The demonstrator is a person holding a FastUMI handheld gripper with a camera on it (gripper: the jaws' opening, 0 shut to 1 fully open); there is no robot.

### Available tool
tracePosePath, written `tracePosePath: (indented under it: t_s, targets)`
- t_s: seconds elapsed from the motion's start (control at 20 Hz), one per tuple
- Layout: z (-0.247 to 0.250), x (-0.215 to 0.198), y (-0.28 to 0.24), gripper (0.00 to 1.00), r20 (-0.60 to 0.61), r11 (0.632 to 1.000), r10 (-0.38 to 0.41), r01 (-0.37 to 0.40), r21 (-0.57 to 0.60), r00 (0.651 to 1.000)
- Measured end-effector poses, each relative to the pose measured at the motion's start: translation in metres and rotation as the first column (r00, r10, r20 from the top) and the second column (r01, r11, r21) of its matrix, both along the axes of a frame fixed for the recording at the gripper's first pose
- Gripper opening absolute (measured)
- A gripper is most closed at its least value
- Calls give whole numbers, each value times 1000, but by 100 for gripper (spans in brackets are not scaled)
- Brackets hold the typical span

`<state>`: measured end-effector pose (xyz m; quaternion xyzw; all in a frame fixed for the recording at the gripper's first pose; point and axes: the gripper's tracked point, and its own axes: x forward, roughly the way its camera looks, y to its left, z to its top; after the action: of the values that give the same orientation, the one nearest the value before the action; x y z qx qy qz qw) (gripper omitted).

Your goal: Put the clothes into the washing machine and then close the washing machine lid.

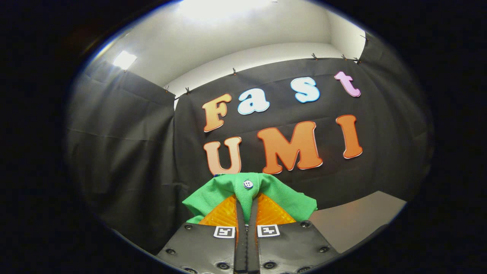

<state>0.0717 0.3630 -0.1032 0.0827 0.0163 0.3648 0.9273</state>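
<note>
so the claw [247, 207] is pinching a bright green woven cloth garment [262, 192], both fingers [224, 213] closing in on it with barely a slit between them. the fabric is bunching up over the fingertips and spilling out to either side, and a small pale round button [248, 184] is sitting right at the top of the fold, just ahead of the tips. the whole thing is hanging up in the air in front of the black cloth wall [125, 152]. a slice of pale grey counter [354, 220] is showing lower down, off to the right, well apart from the garment.
</note>
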Motion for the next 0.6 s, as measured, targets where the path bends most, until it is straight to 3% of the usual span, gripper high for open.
tracePosePath:
  t_s: [0.3,0.6]
  targets:
    - [-77,1,116,8,-59,993,81,-85,-84,995]
    - [-184,45,185,8,-205,984,-1,-36,-176,979]
